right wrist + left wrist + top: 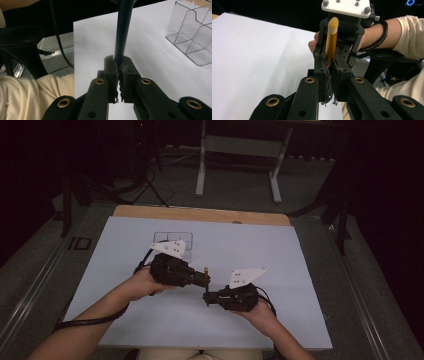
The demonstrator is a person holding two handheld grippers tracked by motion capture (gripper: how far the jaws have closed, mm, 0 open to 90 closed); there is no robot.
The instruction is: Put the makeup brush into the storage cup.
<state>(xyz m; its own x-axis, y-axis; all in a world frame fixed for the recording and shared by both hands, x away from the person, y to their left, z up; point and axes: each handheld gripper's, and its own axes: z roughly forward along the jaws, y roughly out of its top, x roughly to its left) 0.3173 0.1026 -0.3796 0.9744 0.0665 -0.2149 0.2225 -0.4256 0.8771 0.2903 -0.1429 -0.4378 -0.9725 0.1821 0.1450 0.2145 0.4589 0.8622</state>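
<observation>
— Two hands are holding grippers over the big white table (300,250). What is sitting at the back?

— A clear plastic box (192,32) is sitting there.

— What is the left gripper (204,279) doing?

— Its jaws are squeezing tight on the gold end of a thin brush (331,42).

— And the right gripper (206,297)?

— Its jaws are pinching the dark handle. The brush is hanging in the air between them.

No readable text, labels, numbers — none on anything.
</observation>
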